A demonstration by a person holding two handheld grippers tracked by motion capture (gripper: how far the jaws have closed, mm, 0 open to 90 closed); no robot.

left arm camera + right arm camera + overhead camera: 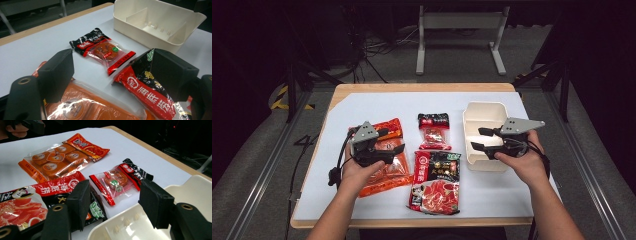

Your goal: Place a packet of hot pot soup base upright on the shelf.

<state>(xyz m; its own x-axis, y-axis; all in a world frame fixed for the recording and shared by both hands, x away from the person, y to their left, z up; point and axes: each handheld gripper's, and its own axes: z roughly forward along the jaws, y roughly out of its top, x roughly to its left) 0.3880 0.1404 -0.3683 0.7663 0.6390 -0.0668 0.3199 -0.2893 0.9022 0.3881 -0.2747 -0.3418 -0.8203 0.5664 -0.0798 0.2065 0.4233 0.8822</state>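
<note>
The left claw [388,142] is released, its jaws spread wide with nothing pressed between them. It hovers over the orange packet [384,172], and in the left gripper view that packet lies just below its jaws. The right claw [478,138] is also released, jaws apart and gripping nothing. It hangs over the near left part of the cream tray [484,111], its jaws pointing toward the middle of the desk [372,97]; in the right gripper view they straddle the tray's rim without touching it.

The cream tray stands by the desk's right edge, long axis running from near edge to far edge, with dividers splitting it into compartments.

The orange packet [57,157] lies flat toward the desk's left side, long axis slanting from the near edge up toward the far right; its red printed end [87,146] points to the far edge.

The red and black packet [435,181] lies flat in the middle, close to the near edge, long axis near to far. Its black end points to the far edge, its end picturing red slices to the near edge. It lies just beside the orange packet.

The small packet [433,131] lies beyond it, near the desk's centre, apart from the tray. Its long axis runs near to far, black end toward the far edge.
</note>
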